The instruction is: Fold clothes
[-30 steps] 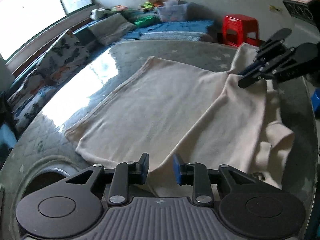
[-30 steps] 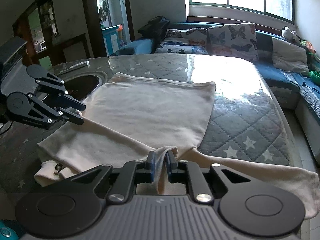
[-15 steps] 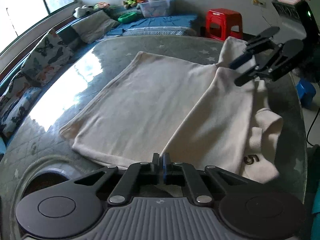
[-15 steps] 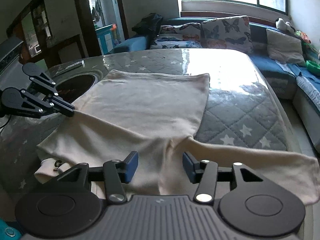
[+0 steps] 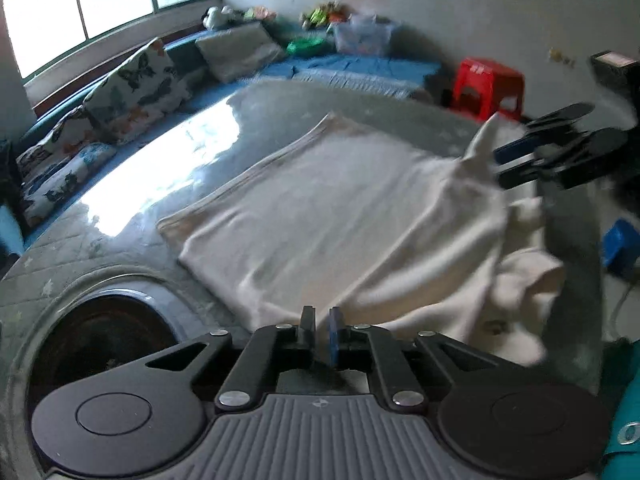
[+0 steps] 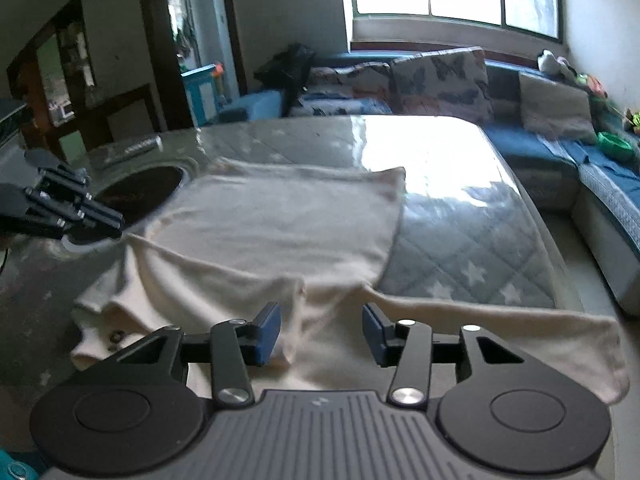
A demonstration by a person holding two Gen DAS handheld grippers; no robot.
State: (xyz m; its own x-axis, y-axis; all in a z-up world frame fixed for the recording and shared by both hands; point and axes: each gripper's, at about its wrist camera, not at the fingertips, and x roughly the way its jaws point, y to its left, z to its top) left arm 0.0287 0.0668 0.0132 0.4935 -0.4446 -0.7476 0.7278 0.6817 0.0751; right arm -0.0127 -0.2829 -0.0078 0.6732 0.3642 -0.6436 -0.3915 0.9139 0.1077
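With the left hand-held gripper clamped on the cream garment's near edge and the right hand-held gripper apart and closing without yet pinching cloth, a one-sided pull could have skewed the fold across the bench.

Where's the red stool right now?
In the left wrist view, the red stool stands on the floor past the table's far edge, upper right, beside the blue mattress and behind the cream garment.

Each gripper has black linkage arms, silver screws, blue pads, round discs and a ribbed grey base.
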